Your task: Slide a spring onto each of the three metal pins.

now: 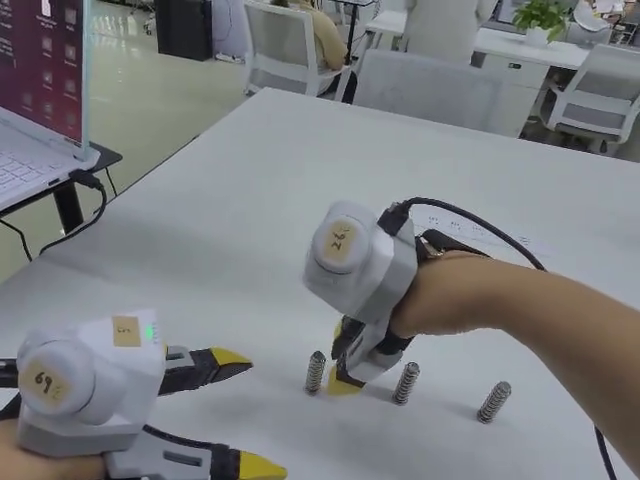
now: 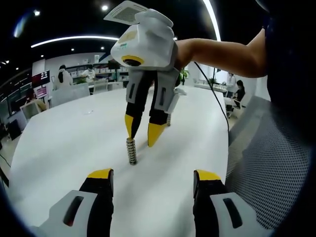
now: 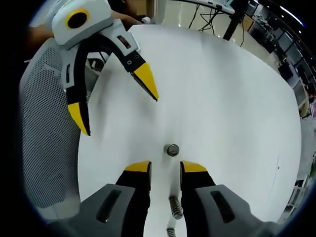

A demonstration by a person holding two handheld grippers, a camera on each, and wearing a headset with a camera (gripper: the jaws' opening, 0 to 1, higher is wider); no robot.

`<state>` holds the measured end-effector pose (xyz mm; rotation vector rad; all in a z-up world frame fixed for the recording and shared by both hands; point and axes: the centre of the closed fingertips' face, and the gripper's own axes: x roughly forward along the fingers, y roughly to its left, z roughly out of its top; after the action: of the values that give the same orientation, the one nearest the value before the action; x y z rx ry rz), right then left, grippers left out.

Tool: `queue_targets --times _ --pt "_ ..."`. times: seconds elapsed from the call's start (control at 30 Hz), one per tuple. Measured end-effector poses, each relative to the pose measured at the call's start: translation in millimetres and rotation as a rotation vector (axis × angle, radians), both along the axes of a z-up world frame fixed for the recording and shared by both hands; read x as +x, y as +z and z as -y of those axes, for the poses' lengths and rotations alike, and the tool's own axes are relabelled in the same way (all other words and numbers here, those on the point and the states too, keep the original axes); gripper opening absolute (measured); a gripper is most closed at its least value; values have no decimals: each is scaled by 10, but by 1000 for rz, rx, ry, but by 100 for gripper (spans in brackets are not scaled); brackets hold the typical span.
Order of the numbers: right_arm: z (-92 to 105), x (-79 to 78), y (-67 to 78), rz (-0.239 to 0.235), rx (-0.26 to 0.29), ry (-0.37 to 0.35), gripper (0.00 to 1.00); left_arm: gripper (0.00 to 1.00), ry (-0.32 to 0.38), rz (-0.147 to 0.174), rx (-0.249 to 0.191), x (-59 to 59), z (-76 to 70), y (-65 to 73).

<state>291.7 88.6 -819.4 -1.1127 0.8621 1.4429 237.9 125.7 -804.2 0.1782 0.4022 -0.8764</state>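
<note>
Three steel springs stand upright in a row on the white table (image 1: 250, 200): a left one (image 1: 316, 372), a middle one (image 1: 406, 382) and a right one (image 1: 494, 401). My right gripper (image 1: 345, 380) points straight down between the left and middle springs, its jaws a little apart and holding nothing. In the right gripper view the left spring's round metal top (image 3: 172, 149) lies just ahead of the right gripper (image 3: 165, 168), and the middle spring (image 3: 174, 206) shows between the jaws. My left gripper (image 1: 245, 415) lies open at the near left, aimed at the left spring (image 2: 131, 150).
A laptop (image 1: 30, 100) sits on a stand at the far left. White chairs (image 1: 280, 45) and desks stand beyond the table. A black cable (image 1: 470, 225) trails from the right gripper across the table. A mesh chair back (image 2: 266, 163) is close by.
</note>
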Motion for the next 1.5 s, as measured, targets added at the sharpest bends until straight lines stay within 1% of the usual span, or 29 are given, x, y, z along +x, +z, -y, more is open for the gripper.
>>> queue_targets --times 0.23,0.37,0.43,0.63,0.7,0.8,1.13,1.27,1.4,1.5 --pt "78 -61 90 17 38 -23 22 61 -10 1 6 -3 49 20" --pt "91 -120 140 0 87 -49 22 62 -8 3 4 6 57 40" --pt "112 -138 142 2 96 -53 22 62 -6 3 3 11 59 47" --pt "165 -199 170 -22 161 -101 22 63 -5 5 -2 14 88 67" --pt "186 -221 180 -21 179 -109 22 63 -3 4 -4 13 93 70" --pt "196 -263 203 -33 214 -130 24 64 0 2 -6 11 90 71" --pt "351 -389 246 -44 285 -181 26 64 6 -2 -13 -1 96 74" --pt "414 -427 266 -54 319 -208 30 64 9 -2 -16 4 94 80" --pt "480 -480 271 -62 347 -222 31 64 10 2 -23 17 100 100" --pt "531 -517 275 -74 378 -239 32 65 11 2 -24 24 100 106"
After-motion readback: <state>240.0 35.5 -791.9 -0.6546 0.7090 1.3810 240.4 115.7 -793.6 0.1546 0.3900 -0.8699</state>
